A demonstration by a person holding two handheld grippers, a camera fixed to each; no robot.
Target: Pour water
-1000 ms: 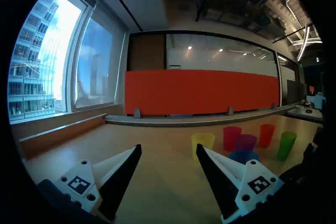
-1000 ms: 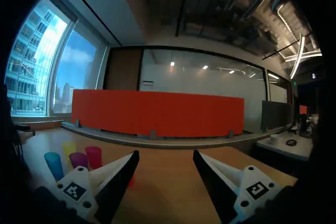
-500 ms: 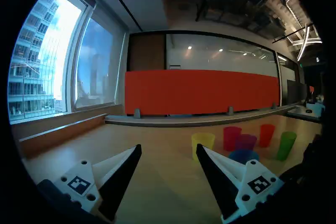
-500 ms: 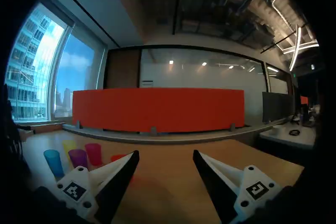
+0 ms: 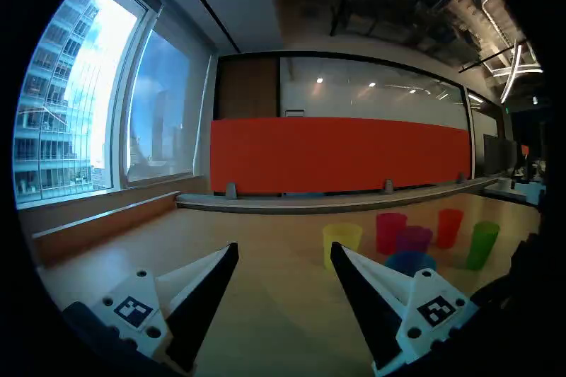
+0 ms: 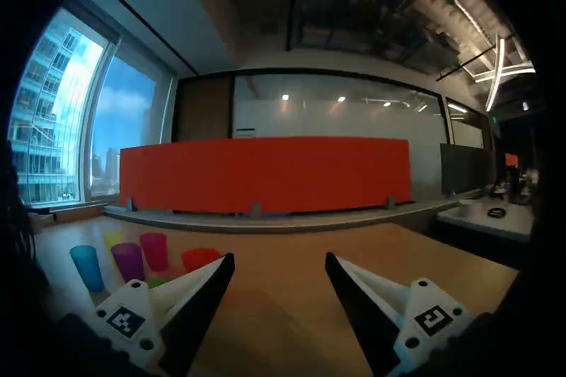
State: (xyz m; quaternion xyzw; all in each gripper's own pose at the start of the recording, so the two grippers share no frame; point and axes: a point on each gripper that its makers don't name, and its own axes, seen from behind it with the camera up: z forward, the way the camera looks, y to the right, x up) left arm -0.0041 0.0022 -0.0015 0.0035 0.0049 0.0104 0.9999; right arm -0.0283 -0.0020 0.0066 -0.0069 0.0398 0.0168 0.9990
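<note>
Several coloured plastic cups stand in a group on the wooden table (image 5: 276, 285). In the left gripper view they sit ahead to the right: a yellow cup (image 5: 341, 239), a pink cup (image 5: 390, 231), a purple cup (image 5: 414, 239), an orange-red cup (image 5: 448, 227), a green cup (image 5: 483, 243) and a blue cup (image 5: 409, 262), partly behind my right finger. My left gripper (image 5: 283, 267) is open and holds nothing. In the right gripper view the cups stand at lower left: blue cup (image 6: 88, 267), purple cup (image 6: 129, 261), pink cup (image 6: 153, 250), orange-red cup (image 6: 200, 259). My right gripper (image 6: 279, 272) is open and holds nothing.
An orange divider panel (image 5: 339, 154) runs along the table's far edge. Tall windows (image 5: 78, 108) line the left side. A white desk (image 6: 484, 218) with small items stands at the right, beyond the table's edge.
The right gripper has risen a little, so the cups at its lower left show more fully, and the orange-red cup has come out from behind the finger. The left gripper has stayed still.
</note>
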